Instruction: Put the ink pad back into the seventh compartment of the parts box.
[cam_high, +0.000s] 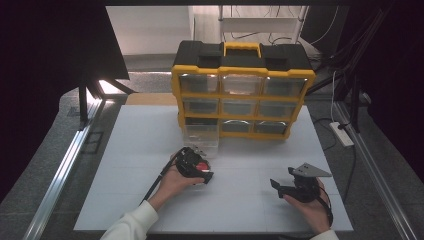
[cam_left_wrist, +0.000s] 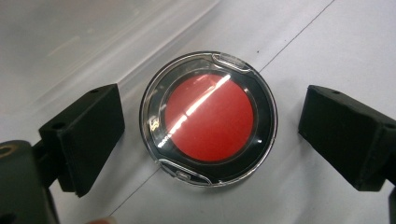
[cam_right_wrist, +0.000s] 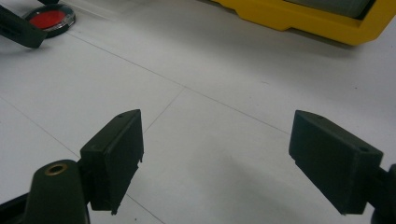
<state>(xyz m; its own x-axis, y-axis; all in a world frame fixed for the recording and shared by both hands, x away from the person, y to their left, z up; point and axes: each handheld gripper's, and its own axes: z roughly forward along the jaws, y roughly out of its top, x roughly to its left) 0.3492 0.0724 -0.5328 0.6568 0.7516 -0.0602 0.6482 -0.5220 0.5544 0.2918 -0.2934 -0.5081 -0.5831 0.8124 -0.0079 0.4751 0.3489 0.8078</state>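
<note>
Stands at the far side of the white bench (cam_high: 150, 150): a yellow and black drawer cabinet (cam_high: 243, 90) with a yellow handle (cam_high: 242, 48) on top and clear drawers. Sits pulled out in front of its lower left: one clear drawer (cam_high: 201, 137). Lies off the right edge: a white power strip (cam_high: 342, 134).

The high view looked forward and down from above the person's side, taking in the whole white table (cam_high: 130, 165) with the yellow-and-black plastic drawer cabinet (cam_high: 243, 90) at its far edge. The left gripper view pointed almost straight down, very near the round red disc in a clear case (cam_left_wrist: 208, 118). The right gripper view looked low across the table, sharing that disc (cam_right_wrist: 48, 19) far off and the cabinet's yellow base (cam_right_wrist: 299, 18).
</note>
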